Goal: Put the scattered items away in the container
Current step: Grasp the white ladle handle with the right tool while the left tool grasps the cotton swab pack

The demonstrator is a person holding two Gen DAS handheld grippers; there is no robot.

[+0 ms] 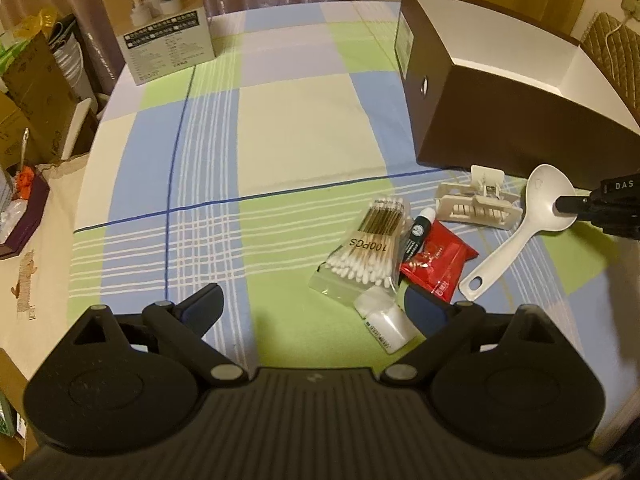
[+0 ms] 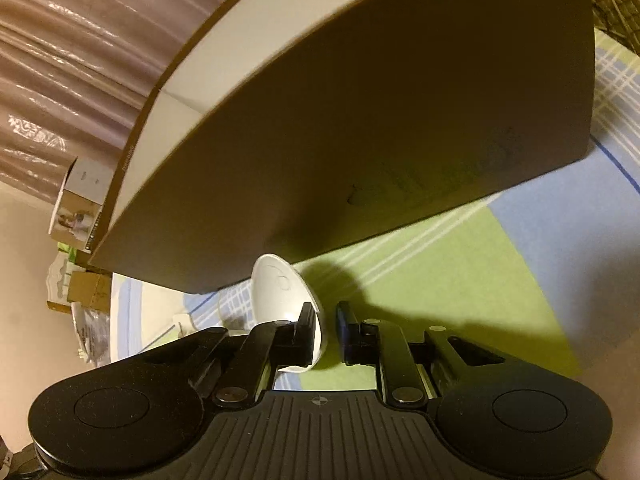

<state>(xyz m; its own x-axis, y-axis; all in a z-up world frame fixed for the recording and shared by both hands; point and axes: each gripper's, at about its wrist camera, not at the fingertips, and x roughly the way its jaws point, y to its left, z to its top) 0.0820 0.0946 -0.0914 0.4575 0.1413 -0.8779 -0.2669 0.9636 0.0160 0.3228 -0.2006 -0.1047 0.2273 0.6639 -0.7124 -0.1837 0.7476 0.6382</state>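
Beside the brown box (image 1: pixel 480 92), the right gripper (image 2: pixel 326 332) has its jaws narrowed around the white spoon (image 1: pixel 516 224), one pad not yet touching. So shallow a bite on the bowl's rim could let it slip. The left gripper (image 1: pixel 316 304) hangs wide open, empty.

The left gripper (image 1: pixel 316 308) hangs tilted steeply downward, jaws spread wide with nothing between them, one fingertip (image 1: pixel 424 308) just over the small packs beside the spoon (image 1: pixel 532 216). The right gripper (image 2: pixel 326 332) reaches in at the spoon's bowl, jaws narrow, one finger (image 2: pixel 306 328) against the bowl, the other just apart.
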